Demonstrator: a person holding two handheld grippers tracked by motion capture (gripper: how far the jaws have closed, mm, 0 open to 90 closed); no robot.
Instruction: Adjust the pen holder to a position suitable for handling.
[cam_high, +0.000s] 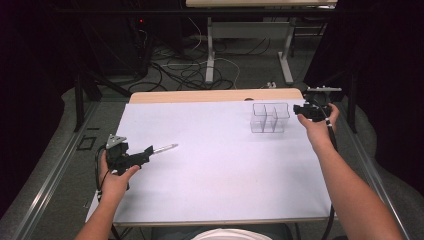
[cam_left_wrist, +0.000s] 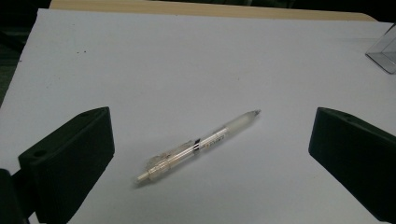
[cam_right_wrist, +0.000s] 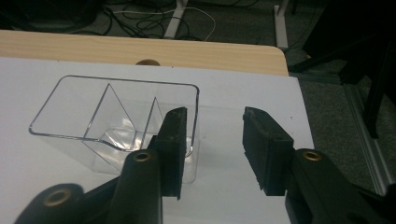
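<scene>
- Left tool (cam_high: 148, 151) stands wide, empty, aimed at the pen (cam_left_wrist: 201, 144) lying flat on the table (cam_high: 225, 170), likely to straddle it.
- Right tool (cam_right_wrist: 212, 140), part-closed and empty, hangs by the organizer (cam_right_wrist: 116, 123), perhaps to steady it.

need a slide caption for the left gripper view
Left gripper open, jaws wide on either side of a clear pen lying on the white table cover.

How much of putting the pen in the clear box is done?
Nothing looks done: the clear box has nothing in it. The pen lies on the white table between the left gripper's open jaws, ungripped. The right gripper hangs beside the box. Grabbing and dropping in remain.
</scene>
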